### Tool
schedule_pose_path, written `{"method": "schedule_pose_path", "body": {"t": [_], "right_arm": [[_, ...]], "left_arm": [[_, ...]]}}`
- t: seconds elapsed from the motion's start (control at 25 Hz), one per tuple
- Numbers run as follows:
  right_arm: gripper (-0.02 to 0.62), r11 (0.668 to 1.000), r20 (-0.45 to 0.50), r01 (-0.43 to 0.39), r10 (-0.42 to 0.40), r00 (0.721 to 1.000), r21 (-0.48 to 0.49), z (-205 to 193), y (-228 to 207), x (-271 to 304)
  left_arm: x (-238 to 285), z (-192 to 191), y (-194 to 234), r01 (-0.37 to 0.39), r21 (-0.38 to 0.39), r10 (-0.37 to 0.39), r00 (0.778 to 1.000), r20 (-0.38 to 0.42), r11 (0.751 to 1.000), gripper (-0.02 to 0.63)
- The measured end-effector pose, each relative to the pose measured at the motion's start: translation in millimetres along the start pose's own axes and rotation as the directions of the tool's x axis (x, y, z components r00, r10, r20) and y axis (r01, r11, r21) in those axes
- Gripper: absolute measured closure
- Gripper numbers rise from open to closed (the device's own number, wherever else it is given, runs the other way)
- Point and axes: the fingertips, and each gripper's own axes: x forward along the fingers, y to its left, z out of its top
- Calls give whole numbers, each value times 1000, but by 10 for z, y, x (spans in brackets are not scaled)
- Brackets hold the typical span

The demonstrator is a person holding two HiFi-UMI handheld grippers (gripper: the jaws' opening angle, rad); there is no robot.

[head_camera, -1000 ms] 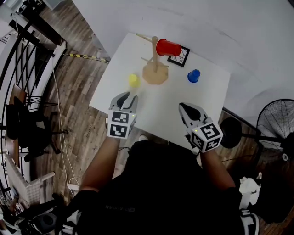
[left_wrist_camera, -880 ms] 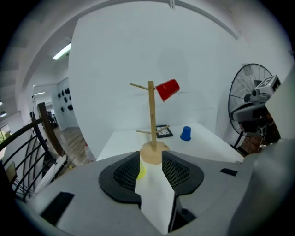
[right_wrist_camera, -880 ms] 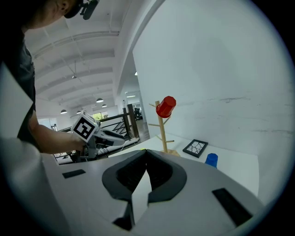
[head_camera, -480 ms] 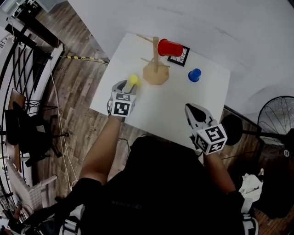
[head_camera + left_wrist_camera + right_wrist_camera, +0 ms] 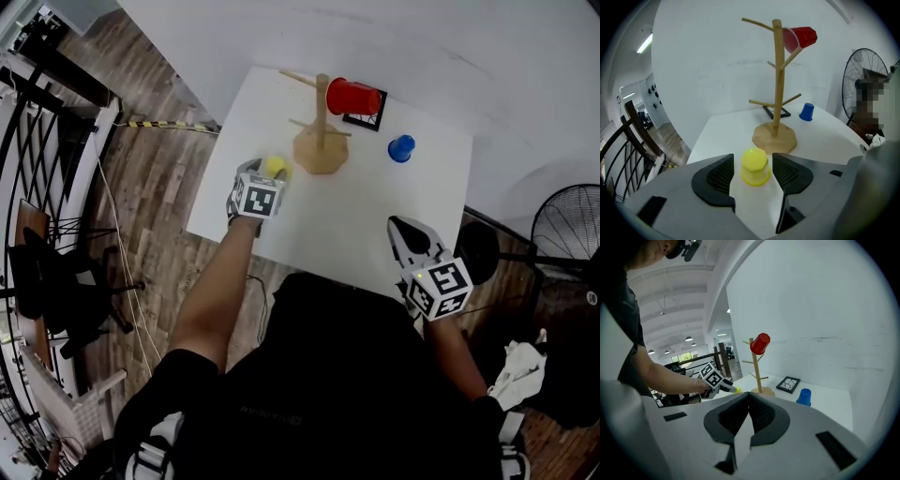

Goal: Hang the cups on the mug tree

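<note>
A yellow cup (image 5: 274,166) (image 5: 755,166) stands upside down on the white table (image 5: 356,220), left of the wooden mug tree (image 5: 321,122) (image 5: 776,84) (image 5: 754,366). My left gripper (image 5: 267,176) (image 5: 753,172) is open with a jaw on either side of that cup; the jaws have just been opening and their pads stand slightly off it. A red cup (image 5: 354,97) (image 5: 799,38) (image 5: 760,343) hangs on an upper peg. A blue cup (image 5: 401,148) (image 5: 806,111) (image 5: 804,396) stands upside down to the tree's right. My right gripper (image 5: 405,231) (image 5: 749,401) is shut and empty over the near right table edge.
A black-framed square mat (image 5: 366,114) (image 5: 776,112) (image 5: 790,384) lies behind the tree. A standing fan (image 5: 567,234) (image 5: 860,79) is on the floor at the right. A dark railing (image 5: 37,150) runs along the left. The tree's lower pegs (image 5: 764,102) are bare.
My left gripper has moved forward and down to the yellow cup, and its jaws now stand wider on either side of it. The right gripper has hardly moved.
</note>
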Motion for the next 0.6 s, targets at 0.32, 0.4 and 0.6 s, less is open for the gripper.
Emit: {"method": "schedule_pose_path", "body": {"t": [0.32,0.4,0.6], "right_arm": [[588,998,-3,41,-41,999,38,-95,-15,-31],[588,998,-5,47,-47,999,43,-110,-10,-34],[588,998,-3,49,-49,999,48,-135,-14,0]], "left_arm": [[224,-86,-1,14,54,-12,1000,-24,998,334],[260,-124,1,19,54,-17,999,-36,998,334],[307,-166,-1,10,68,-7,999,-44,998,367]]}}
